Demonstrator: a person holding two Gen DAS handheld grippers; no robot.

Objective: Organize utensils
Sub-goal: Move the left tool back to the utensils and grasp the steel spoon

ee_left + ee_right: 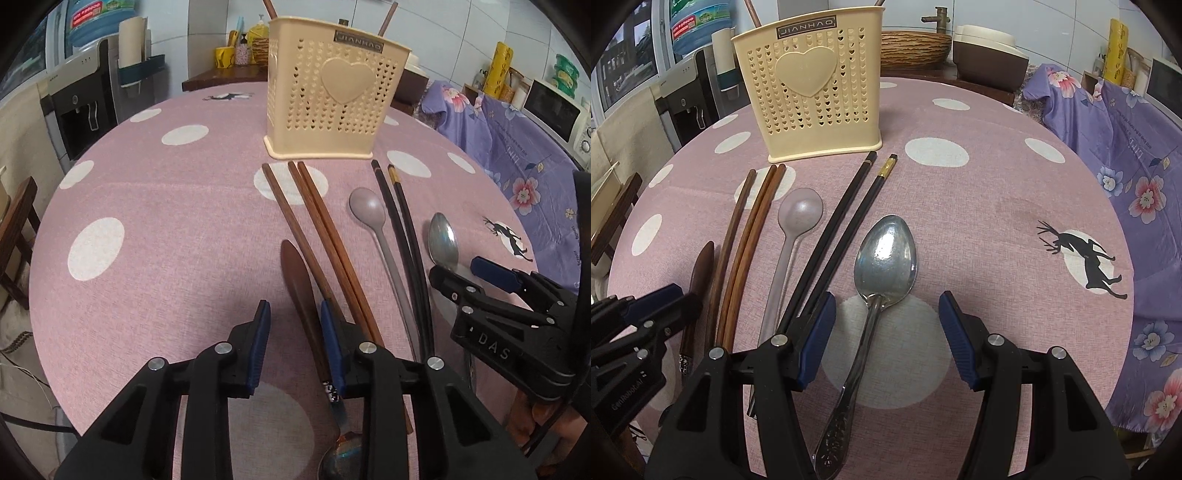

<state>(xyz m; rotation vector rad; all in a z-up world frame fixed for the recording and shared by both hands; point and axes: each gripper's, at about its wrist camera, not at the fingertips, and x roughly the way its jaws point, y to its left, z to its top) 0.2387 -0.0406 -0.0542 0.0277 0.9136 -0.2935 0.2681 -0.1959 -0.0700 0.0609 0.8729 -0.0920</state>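
A cream perforated utensil holder stands at the far middle of the pink dotted table, with chopsticks in it. Before it lie three brown chopsticks, a dark wooden-handled spoon, a grey plastic spoon, two black chopsticks and a metal spoon. My left gripper is open, its fingers on either side of the wooden-handled spoon. My right gripper is open, its fingers on either side of the metal spoon's handle.
A purple floral cloth covers furniture to the right of the table. A water dispenser stands at the left. A woven basket and a brown pot sit behind the table. A microwave is at the far right.
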